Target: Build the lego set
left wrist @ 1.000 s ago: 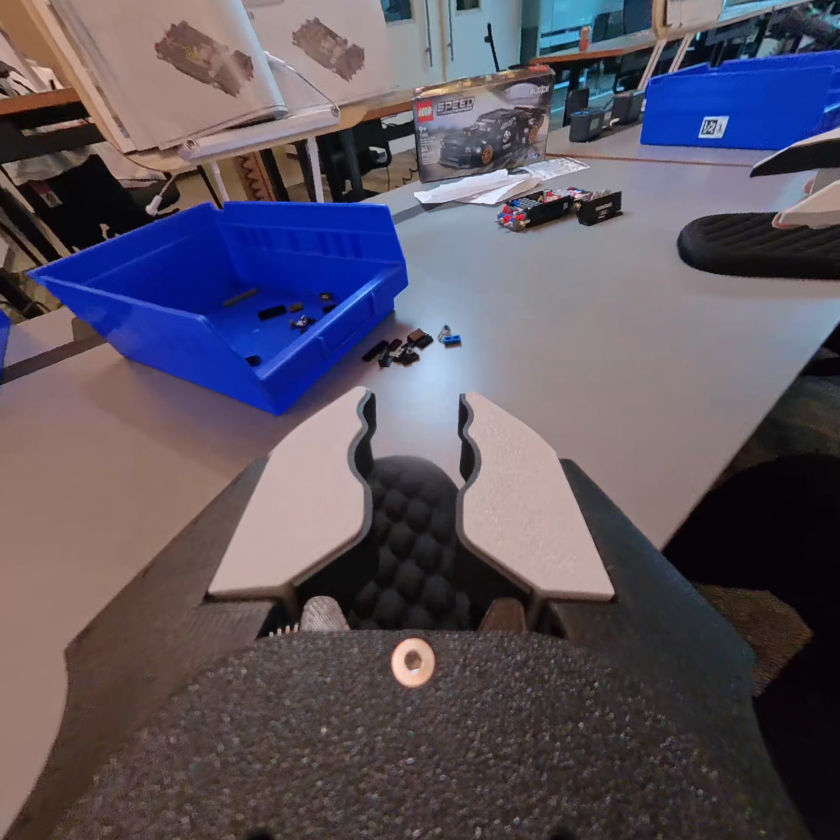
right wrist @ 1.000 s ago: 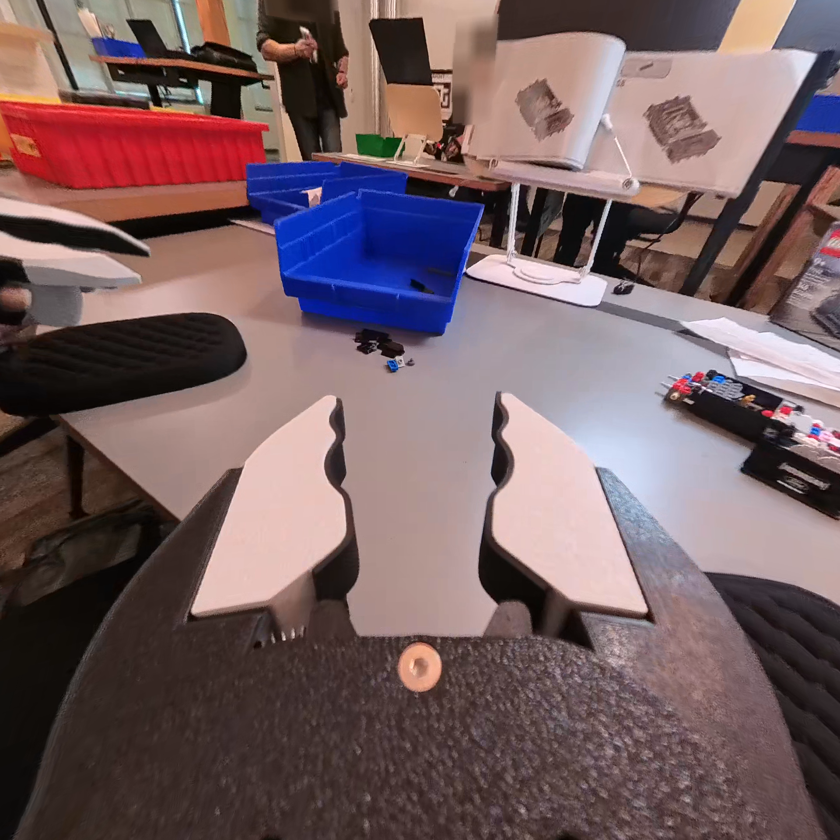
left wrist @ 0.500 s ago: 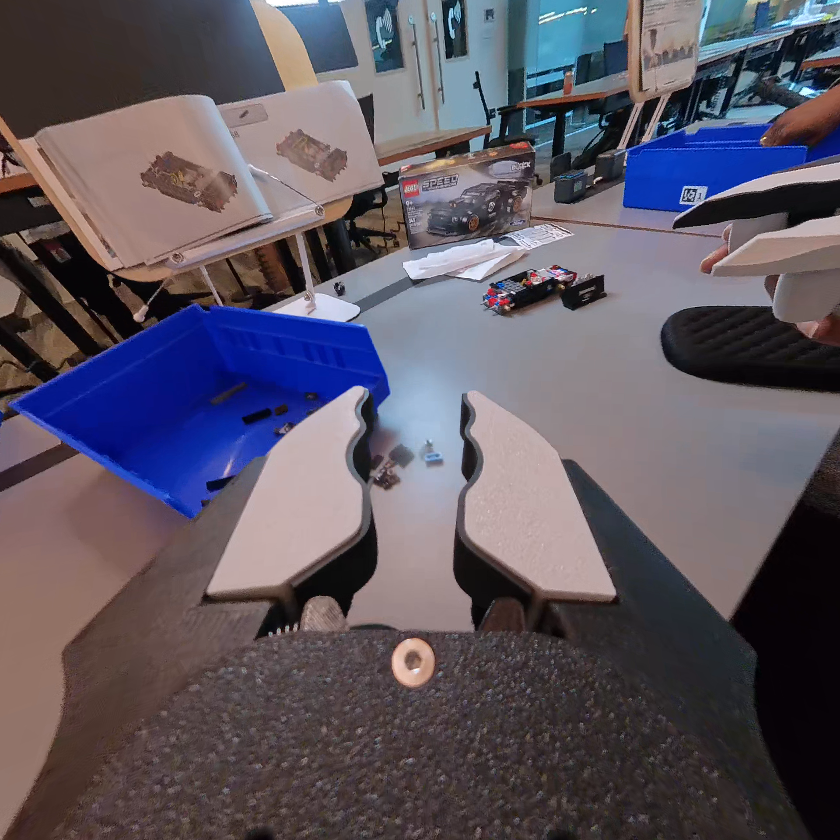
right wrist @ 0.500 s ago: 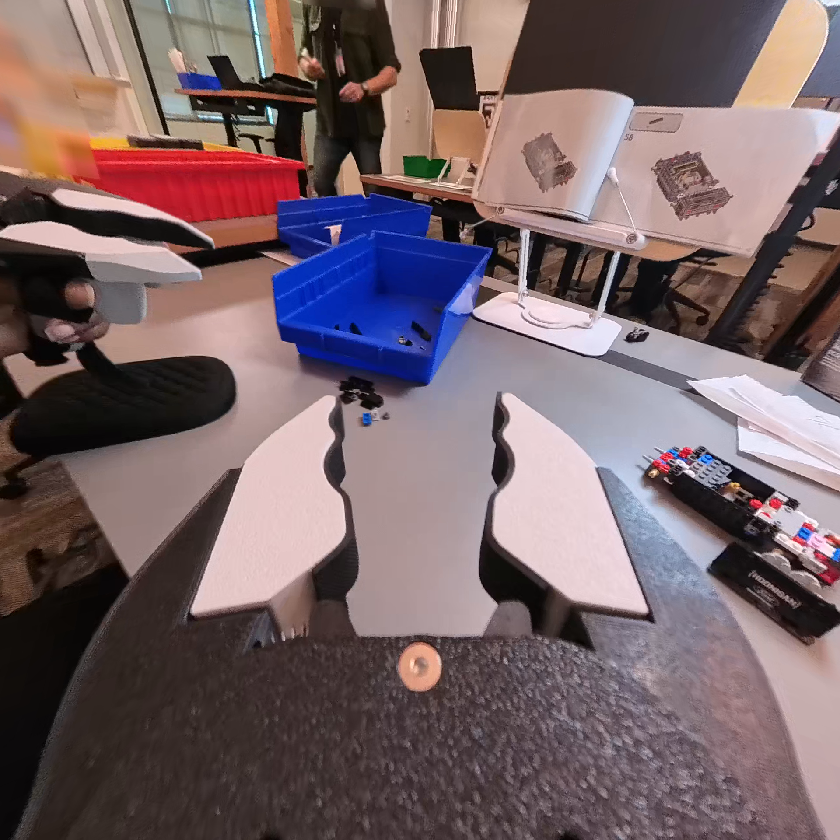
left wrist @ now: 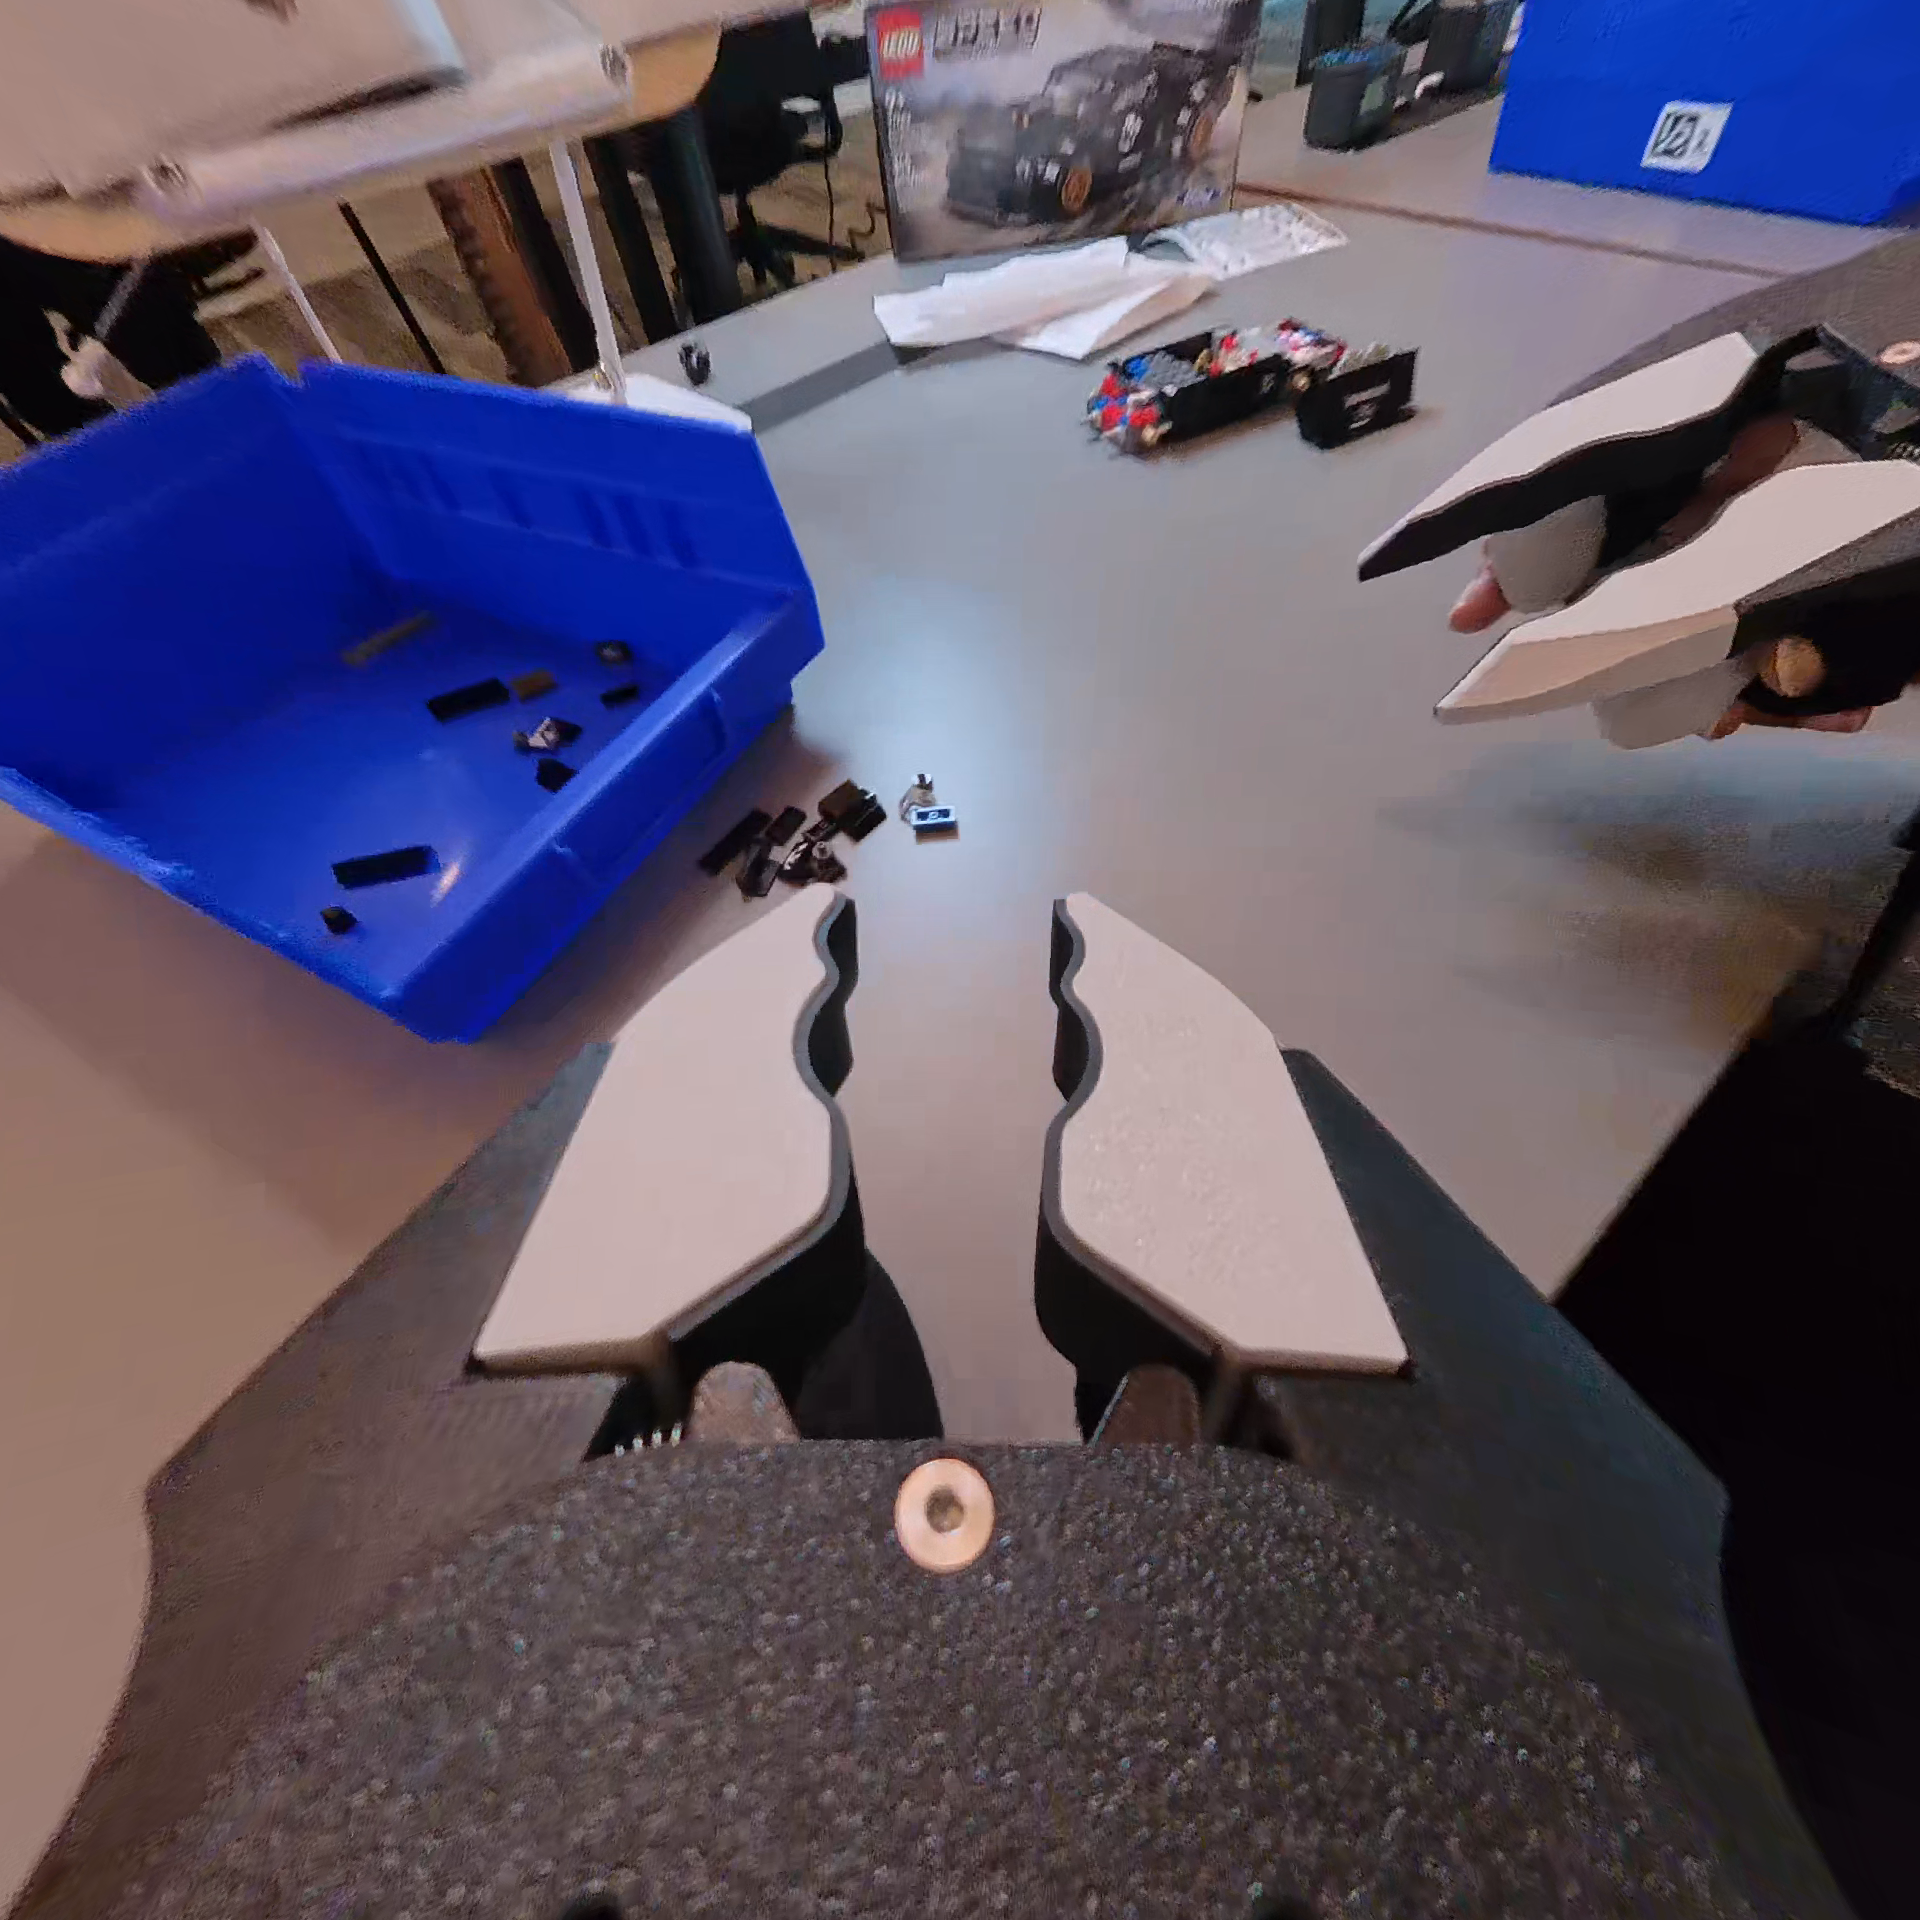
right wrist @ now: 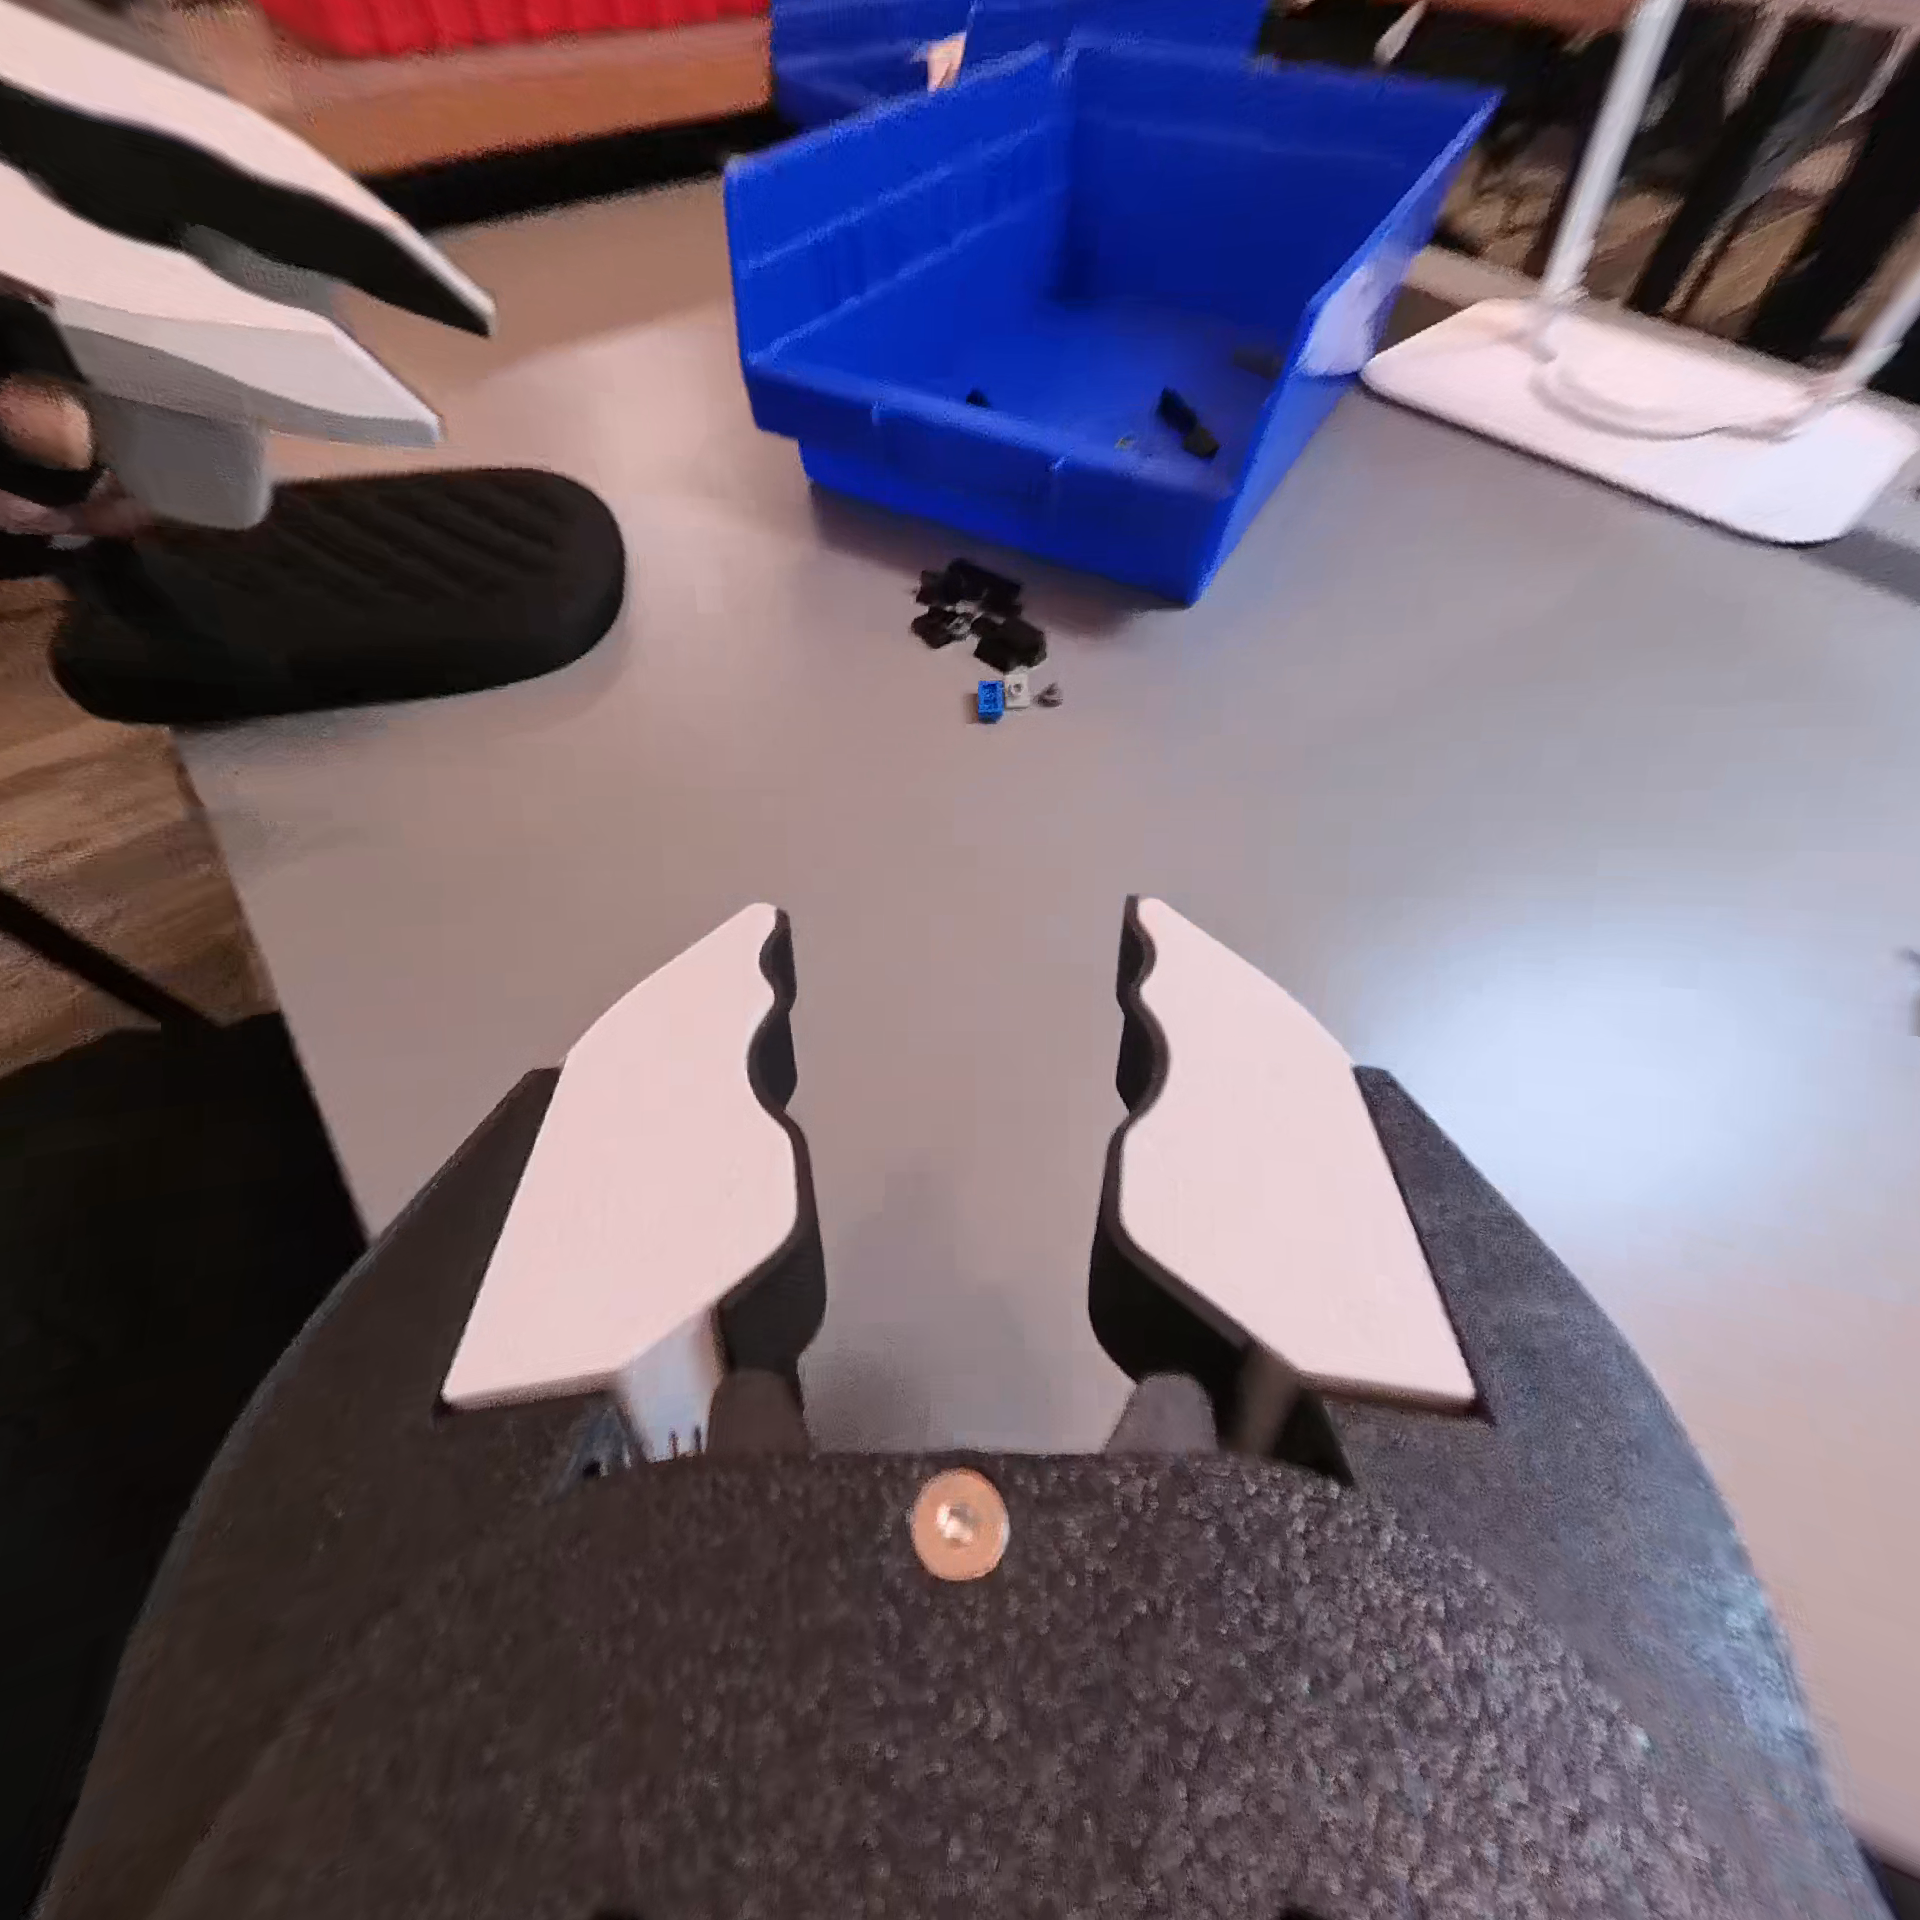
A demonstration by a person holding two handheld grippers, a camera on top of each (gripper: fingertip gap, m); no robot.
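two grippers above the grey table (left wrist: 1143,644), left gripper (left wrist: 945,914) narrowly parted and empty, right gripper (right wrist: 956,914) wider, empty

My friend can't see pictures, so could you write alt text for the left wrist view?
An open two-finger gripper hovers over a grey table, aimed at small loose bricks beside a blue bin holding a few more dark pieces. A second open gripper enters from the right; a part-built black car and its box sit farther back.

book stand (left wrist: 291,125) blurred, cut off at top edge; loose pieces (right wrist: 977,618) indistinct
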